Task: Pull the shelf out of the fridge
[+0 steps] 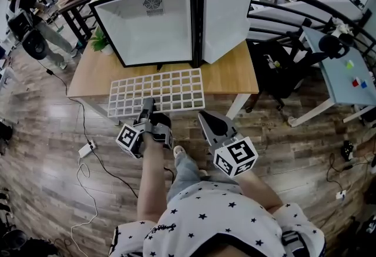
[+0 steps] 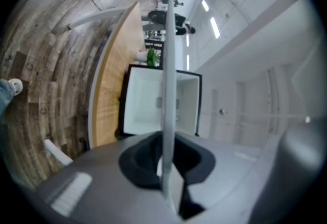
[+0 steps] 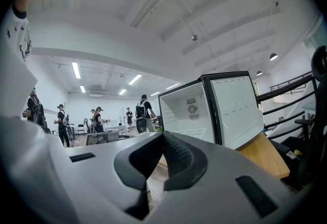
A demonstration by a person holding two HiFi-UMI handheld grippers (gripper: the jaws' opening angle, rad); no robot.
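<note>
Shelf [image 1: 157, 91] out of the fridge [image 1: 147, 24], pinched in our left gripper [image 1: 147, 107]
It lies on the tabletop [image 1: 232, 77] at the fridge's 6 o'clock, near edge overhanging; in the left gripper view we see it only edge-on. Our right gripper [image 1: 204, 116], pressed together on nothing, hangs at the shelf's 5 o'clock.

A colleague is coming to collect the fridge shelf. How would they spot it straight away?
Find the black mini fridge, its white interior open, on the light wooden table. Right in front of it lies the white wire grid shelf, jutting past the table's near edge, held in the jaws of the left gripper. Nothing else there is a lattice.
</note>
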